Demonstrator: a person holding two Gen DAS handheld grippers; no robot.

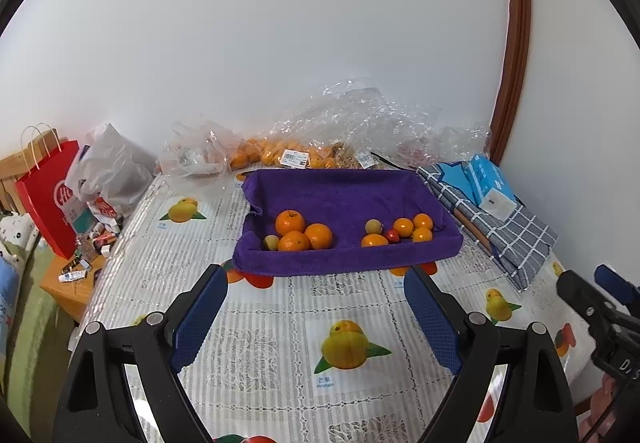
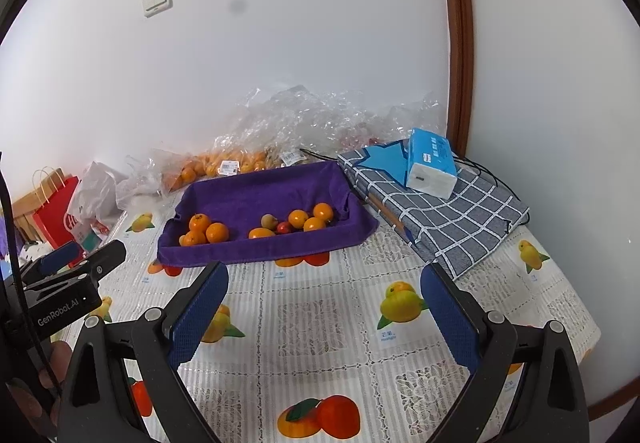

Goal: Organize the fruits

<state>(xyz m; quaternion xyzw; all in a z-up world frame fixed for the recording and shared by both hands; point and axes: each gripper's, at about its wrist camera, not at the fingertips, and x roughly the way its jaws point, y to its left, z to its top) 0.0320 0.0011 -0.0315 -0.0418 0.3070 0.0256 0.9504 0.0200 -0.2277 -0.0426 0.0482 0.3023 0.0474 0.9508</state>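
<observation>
Tissue pack [image 2: 431, 162] on checked cloth [image 2: 440, 219], just beside purple tray [image 2: 256, 249].

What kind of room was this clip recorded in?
Likely a home bedroom or living space: a table with a fruit-print tablecloth against a wall, grocery bags of oranges, and bedding at the left.

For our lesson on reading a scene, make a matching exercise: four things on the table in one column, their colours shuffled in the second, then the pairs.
Things:
1. towel-lined tray
2. tissue pack
3. paper bag
4. folded checked cloth

Colours:
A. red
B. grey with white lines
C. purple
D. light blue

Pairs: 1-C, 2-D, 3-A, 4-B
</observation>
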